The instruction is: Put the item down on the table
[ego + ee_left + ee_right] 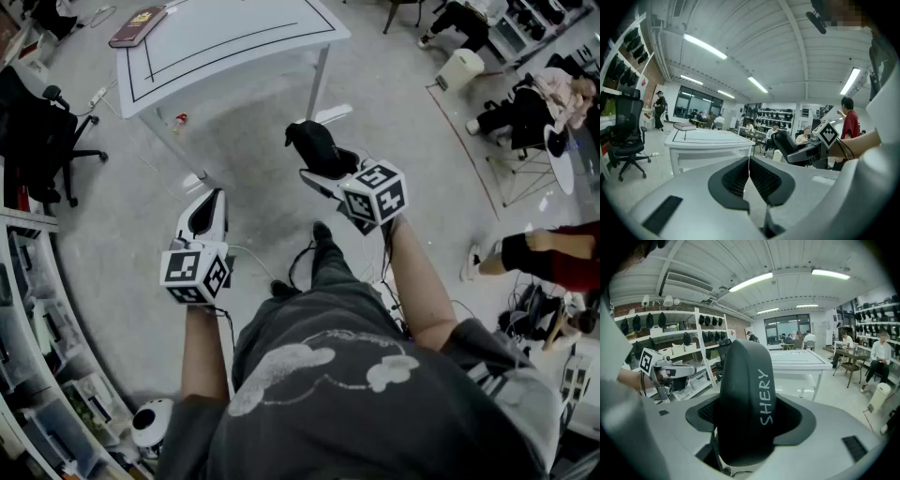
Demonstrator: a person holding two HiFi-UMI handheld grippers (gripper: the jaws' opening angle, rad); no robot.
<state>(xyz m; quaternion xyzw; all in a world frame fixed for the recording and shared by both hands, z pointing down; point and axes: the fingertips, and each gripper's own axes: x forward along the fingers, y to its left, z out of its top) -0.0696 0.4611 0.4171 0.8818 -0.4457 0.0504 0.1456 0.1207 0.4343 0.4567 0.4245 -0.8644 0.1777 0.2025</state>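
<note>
"Black item (746, 394), where is it?"
"Up in the air, clamped between the widely spread jaws of the right gripper (330, 176), well short of the white table (234, 37)."
"Left gripper (749, 180)?"
"Jaws pressed together, nothing held."
"Advice?"
"Step closer, lower onto bare tabletop away from the book (138, 25), release once it rests."

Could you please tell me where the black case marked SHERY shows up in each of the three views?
Head view: black case upper centre, over the floor.
Left gripper view: black case small, right of centre.
Right gripper view: black case fills the centre, clamped in the right claw.
Shared landmark: the white table, visible in all three views.
</note>
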